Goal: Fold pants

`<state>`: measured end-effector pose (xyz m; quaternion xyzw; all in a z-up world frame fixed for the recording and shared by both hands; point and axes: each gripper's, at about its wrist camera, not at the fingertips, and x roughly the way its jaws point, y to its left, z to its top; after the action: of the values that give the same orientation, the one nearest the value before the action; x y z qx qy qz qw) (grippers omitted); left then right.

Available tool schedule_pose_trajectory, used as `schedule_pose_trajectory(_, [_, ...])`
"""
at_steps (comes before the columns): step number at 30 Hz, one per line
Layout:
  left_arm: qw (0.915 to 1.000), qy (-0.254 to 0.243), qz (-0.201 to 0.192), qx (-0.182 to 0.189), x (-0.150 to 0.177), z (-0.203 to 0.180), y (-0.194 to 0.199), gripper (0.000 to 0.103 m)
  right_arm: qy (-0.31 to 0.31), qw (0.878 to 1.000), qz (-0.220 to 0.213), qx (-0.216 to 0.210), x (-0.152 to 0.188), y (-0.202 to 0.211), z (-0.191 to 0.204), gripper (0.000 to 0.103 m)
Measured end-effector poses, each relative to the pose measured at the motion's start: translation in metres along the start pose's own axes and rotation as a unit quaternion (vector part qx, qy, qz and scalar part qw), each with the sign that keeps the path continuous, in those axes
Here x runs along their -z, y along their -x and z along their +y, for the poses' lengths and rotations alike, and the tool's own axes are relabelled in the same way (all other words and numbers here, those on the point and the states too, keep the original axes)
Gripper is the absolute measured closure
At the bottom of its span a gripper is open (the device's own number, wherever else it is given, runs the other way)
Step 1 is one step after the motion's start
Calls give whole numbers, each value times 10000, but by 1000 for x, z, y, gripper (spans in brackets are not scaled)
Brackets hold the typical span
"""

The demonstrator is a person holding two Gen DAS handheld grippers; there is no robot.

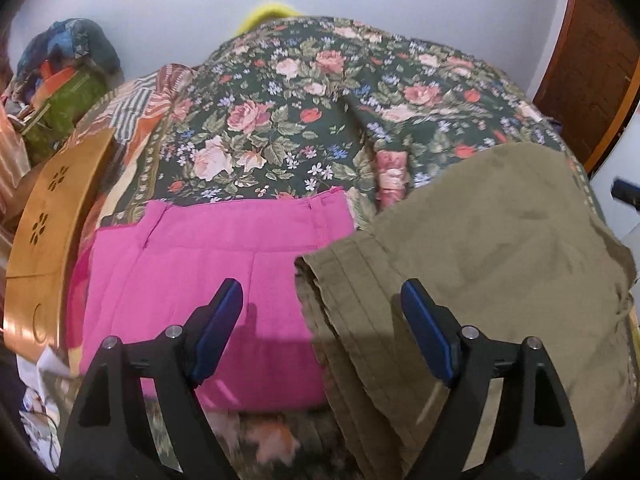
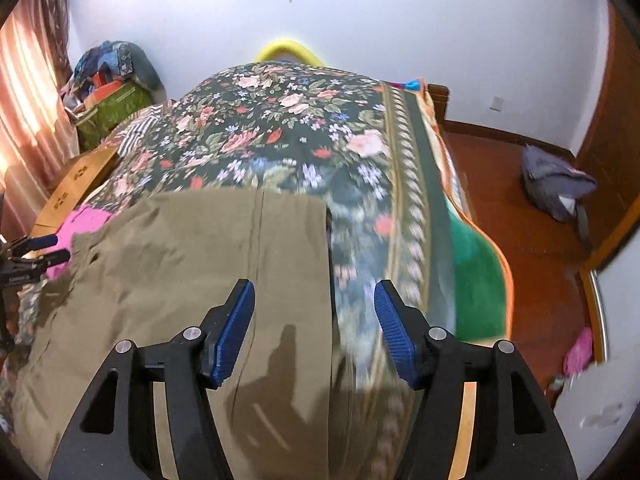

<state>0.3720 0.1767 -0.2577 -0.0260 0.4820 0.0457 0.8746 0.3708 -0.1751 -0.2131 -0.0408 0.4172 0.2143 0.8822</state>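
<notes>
Olive-khaki pants (image 1: 500,248) lie spread on a floral bedspread (image 1: 288,120); they also show in the right wrist view (image 2: 192,264). Folded pink pants (image 1: 208,264) lie to their left, seen as a pink patch in the right wrist view (image 2: 90,216). My left gripper (image 1: 322,296) is open and empty, hovering over the gap between the pink and khaki pants. My right gripper (image 2: 314,296) is open and empty above the khaki pants' right edge. The left gripper also shows at the far left of the right wrist view (image 2: 48,249).
A wooden board with flower cutouts (image 1: 44,248) stands at the bed's left. A pile of bags and clothes (image 2: 112,88) sits by the curtain. A grey bundle (image 2: 556,184) lies on the red floor right of the bed. A green blanket (image 2: 476,272) hangs off the bed's right side.
</notes>
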Motion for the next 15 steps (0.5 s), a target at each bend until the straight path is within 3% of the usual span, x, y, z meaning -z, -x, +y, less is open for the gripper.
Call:
schedule_pose_trajectory(4, [9996, -12, 175, 231, -4, 6, -22, 27, 12, 9997, 123, -194, -19, -25, -4, 45])
schedule_pose_trajectory(8, [9994, -110, 88, 330, -6, 5, -28, 27, 48, 9990, 286, -332, -32, -54, -5, 45])
schedule_pose_trajectory(14, [9983, -86, 139, 556, -10, 4, -35, 28, 105, 9973, 573, -452, -34, -75, 0, 44])
schedule_pose_trajectory(15, [9982, -94, 131, 586, -10, 4, -35, 33, 117, 9970, 618, -444, -32, -79, 3, 44])
